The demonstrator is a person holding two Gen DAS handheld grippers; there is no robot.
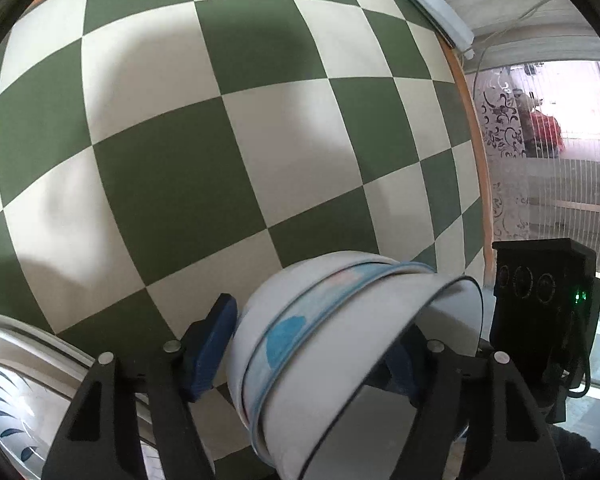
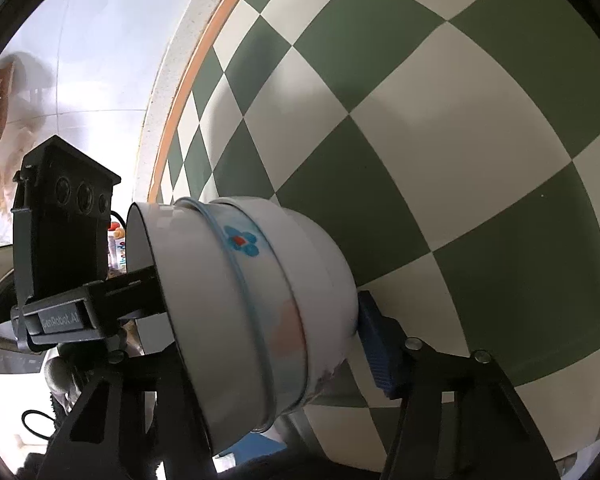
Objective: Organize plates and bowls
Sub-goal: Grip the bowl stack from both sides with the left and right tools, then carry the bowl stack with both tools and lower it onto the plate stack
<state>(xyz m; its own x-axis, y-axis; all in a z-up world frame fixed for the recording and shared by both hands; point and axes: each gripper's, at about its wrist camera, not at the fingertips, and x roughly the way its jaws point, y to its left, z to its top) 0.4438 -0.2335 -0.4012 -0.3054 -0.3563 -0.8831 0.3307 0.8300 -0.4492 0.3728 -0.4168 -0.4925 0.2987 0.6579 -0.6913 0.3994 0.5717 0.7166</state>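
nearest both lenses sits a nested bowl stack [image 1: 340,360], tipped on its side and carried in the air over the checkered bench [image 1: 172,152]. the left gripper [image 1: 312,356] has one blue finger [image 1: 210,350] out beside the stack's base and the other tucked inside the open rim, so its fingers look clamped across the stack, though contact at the base is not clear. from the right wrist view the right gripper [image 2: 260,344] does much the same: a blue finger [image 2: 374,344] presses the base of the stack [image 2: 260,300] while the opposite finger reaches in at the mouth.

my judgement is that the stack is mid-carry toward a resting spot. to do it well, keep both grips squeezed evenly, turn the mouth upward before lowering, and set the base flat on the bench. the inner bowls could slide out while tilted.

left of the stack, low in the left view, a leaf-patterned plate [image 1: 8,408] lies near enough to be clipped on the way down. beyond the stack the bench shows bare squares. right of the stack, past the bench edge, a patterned curtain [image 1: 500,128] hangs well apart.
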